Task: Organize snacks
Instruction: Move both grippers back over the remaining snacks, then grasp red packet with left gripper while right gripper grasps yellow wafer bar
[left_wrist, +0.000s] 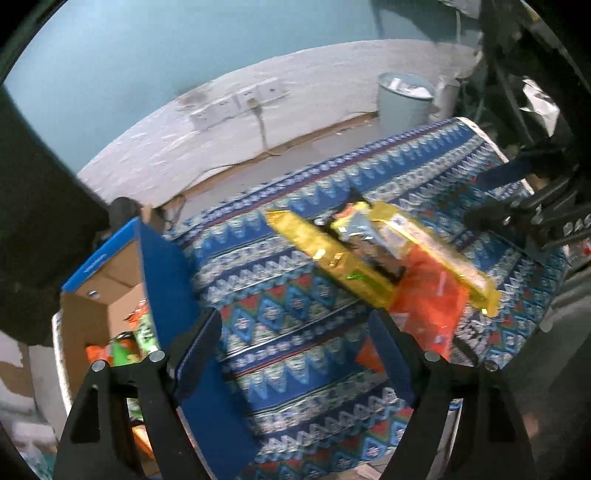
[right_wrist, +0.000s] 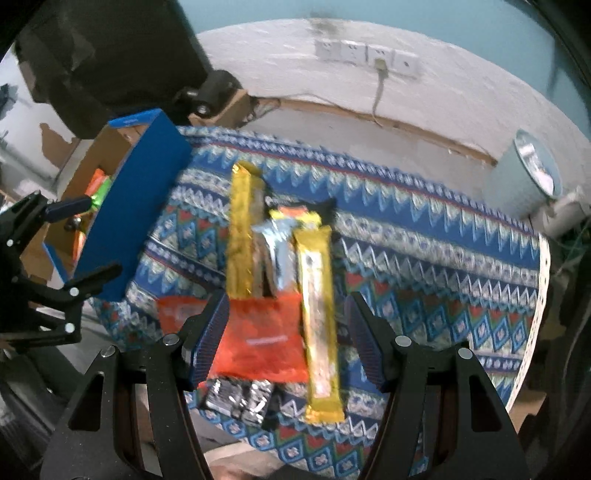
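- The snacks lie in a loose pile on the bench (right_wrist: 424, 236), which is covered with a blue patterned cloth; the landmark here is the orange packet (right_wrist: 258, 339), flat at the near side of the pile.
- Left gold bar (right_wrist: 242, 236) — long and upright in the right wrist view — runs away from the orange packet's far edge, its near end touching or overlapping that edge.
- Right gold bar (right_wrist: 319, 314) lies across the orange packet's right side, its near end reaching past the packet toward the camera.
- Between the two bars, just beyond the orange packet, sits a silver wrapper (right_wrist: 279, 243) with darker packets under it; details are blurred.
- A dark foil packet (right_wrist: 240, 400) lies just on the near side of the orange packet, at the bench edge.
- Right gripper (right_wrist: 284, 336): jaws spread wide and holding nothing, hovering low over the orange packet, which shows between the two fingers; the right gold bar also falls inside the gap.
- Left gripper (left_wrist: 295, 354): jaws likewise wide apart and empty, over bare cloth, with the orange packet (left_wrist: 428, 299) just by its right finger — the pile is ahead and to the right.
- A cardboard box (right_wrist: 144, 192) with blue outer walls stands well to the left of the orange packet, at the bench's left end; orange and green packets (right_wrist: 98, 188) show inside it.
- In the right wrist view the left gripper's black frame sits in front of that box.
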